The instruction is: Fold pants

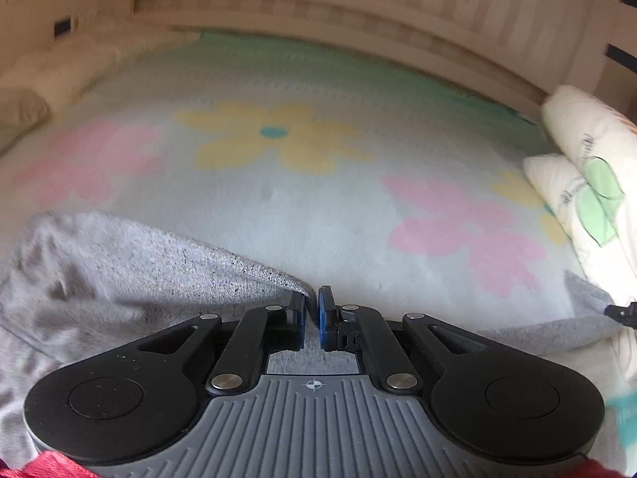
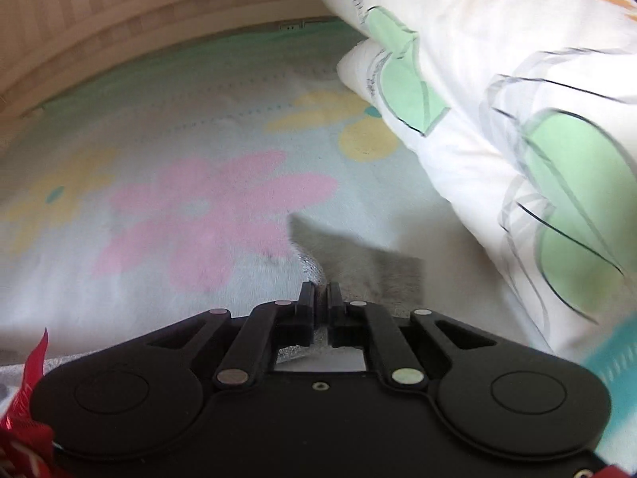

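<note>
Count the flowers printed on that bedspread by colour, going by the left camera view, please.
Yellow flowers: 2, one central and one partly hidden by the pillow.
Pink flowers: 2, one at left, one at right.
Total: 4 flowers on the bedspread.

Ahead of you the flowered blanket (image 1: 302, 207) lies open; folded bedding (image 2: 517, 119) blocks your right, the wooden bed rail (image 1: 318, 8) beyond.

Heathered grey knit cotton pants (image 1: 131, 263) looking soft, matt, speckled. Pale flower-print fleecy bed blanket (image 1: 318, 215) showing fuzzy matt nap. White leaf-print cloth pillow (image 2: 497, 127) looking smooth. Light wooden slatted bed frame (image 1: 358, 4) appearing satin-finished. Black matt plastic left gripper (image 1: 312, 302) showing shiny metal pivot pins.
</note>
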A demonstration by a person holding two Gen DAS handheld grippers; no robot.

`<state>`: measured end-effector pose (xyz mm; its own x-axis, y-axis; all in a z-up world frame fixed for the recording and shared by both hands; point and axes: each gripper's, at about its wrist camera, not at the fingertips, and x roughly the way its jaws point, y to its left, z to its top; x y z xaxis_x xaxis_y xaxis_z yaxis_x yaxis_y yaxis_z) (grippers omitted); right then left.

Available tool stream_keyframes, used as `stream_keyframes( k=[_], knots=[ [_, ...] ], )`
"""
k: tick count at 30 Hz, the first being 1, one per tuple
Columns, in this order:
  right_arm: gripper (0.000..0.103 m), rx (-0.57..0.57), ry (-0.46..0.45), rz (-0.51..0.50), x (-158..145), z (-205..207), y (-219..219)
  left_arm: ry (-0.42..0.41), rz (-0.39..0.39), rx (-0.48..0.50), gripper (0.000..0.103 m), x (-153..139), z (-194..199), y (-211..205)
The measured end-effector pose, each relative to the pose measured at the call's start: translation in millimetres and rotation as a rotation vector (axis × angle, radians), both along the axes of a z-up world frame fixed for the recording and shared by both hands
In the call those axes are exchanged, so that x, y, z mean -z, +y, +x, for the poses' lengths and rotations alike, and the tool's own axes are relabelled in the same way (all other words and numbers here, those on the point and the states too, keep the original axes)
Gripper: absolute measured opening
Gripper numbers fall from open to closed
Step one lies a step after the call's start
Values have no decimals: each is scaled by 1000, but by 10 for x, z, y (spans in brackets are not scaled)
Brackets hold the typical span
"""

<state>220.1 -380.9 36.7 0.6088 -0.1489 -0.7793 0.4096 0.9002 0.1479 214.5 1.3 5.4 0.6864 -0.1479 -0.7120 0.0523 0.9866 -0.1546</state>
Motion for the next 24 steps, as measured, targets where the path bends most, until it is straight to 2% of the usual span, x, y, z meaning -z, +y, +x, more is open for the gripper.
stream_keyframes(
  k=[4,9,12,16,17,19,22,24],
  knots=[
    [10,-6,-4,30,-32,-380,1,-84,12,19,6,-137,-508,37],
    [11,-27,25,54,33,-828,70,-127,45,42,6,-83,-1176,74],
    [11,-34,56,44,161,-1039,146,-117,42,47,6,-46,-1393,80],
    [14,-40,134,46,362,-1214,180,-62,19,54,5,76,-1537,78],
    [18,-39,158,42,382,-1252,202,-47,16,60,5,120,-1560,70],
    [19,-38,182,14,392,-1301,232,-15,17,74,5,214,-1586,53],
    [34,-52,144,-90,296,-1364,344,38,29,97,5,403,-1616,23],
    [49,-84,96,-150,217,-1379,446,58,27,101,5,495,-1665,40]
  ],
)
